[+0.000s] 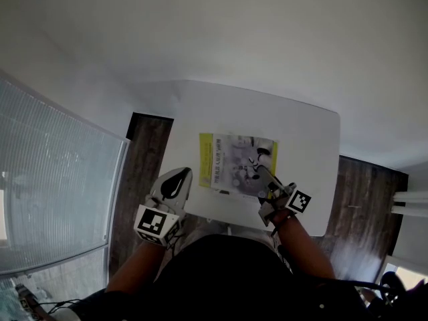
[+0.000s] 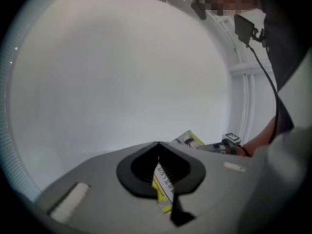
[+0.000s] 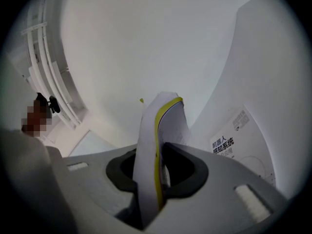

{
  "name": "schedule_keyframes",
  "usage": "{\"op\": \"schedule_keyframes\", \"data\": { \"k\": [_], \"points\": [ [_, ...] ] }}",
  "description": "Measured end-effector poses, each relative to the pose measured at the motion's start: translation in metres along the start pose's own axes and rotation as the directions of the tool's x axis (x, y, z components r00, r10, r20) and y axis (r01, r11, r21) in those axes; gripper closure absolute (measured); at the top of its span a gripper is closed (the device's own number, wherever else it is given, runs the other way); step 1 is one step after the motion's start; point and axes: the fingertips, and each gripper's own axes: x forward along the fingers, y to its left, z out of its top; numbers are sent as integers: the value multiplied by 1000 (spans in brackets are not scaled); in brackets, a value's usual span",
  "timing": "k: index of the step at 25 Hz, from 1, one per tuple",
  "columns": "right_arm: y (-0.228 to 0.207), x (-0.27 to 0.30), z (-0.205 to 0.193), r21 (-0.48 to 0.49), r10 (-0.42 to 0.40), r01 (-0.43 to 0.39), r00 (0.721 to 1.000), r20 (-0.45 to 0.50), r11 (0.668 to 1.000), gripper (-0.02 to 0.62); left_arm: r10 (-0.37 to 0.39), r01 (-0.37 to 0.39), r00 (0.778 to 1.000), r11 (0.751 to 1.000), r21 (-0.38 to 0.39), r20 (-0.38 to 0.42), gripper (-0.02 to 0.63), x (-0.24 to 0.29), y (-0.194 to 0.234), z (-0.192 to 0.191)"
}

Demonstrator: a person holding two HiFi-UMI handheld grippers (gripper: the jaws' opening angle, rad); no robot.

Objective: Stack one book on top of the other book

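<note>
Two grippers here, but only one is doing real work. The right gripper (image 3: 159, 152) is clamped on the near right corner of the book (image 1: 237, 160), the one with the yellow spine. Its own view shows the pages pinched edge-on between the pads and curling up past them. Makes sense to me: a thin floppy book flat on the table (image 1: 301, 132) gives you nothing to grab but an edge, so you pinch a corner and peel it up. The rest of the book lies over the middle of the table, spine to the left.

The left gripper (image 1: 179, 179) sits just beside the book's near left corner. Its jaws are drawn together with the tips meeting, and nothing is pinched as far as I can tell. The yellow edge only shows through the slit. My guess is it's parked there to steady that side once the book comes up.

Off to the right in the right gripper view there's a white cover (image 3: 239, 140) with printed characters, probably the second book and the landing spot. From the head view I can't pick it out against the white table. Stacking isn't done yet, I'd say.
</note>
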Motion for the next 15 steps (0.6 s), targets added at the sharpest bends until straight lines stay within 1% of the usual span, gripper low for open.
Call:
{"op": "schedule_keyframes", "data": {
  "k": [4, 11, 15],
  "points": [
    [0, 0, 0, 8, -2, 2, 1000, 3, 1000, 502, -9, 9, 1000, 1000, 7, 3, 601, 2, -1, 3],
    [-2, 0, -1, 14, -3, 2, 1000, 9, 1000, 502, -5, 5, 1000, 1000, 1, 1, 601, 2, -1, 4],
    [0, -2, 1, 4, 6, -6, 1000, 13, 1000, 502, -4, 4, 1000, 1000, 0, -11, 601, 3, -2, 4]
  ]
}}
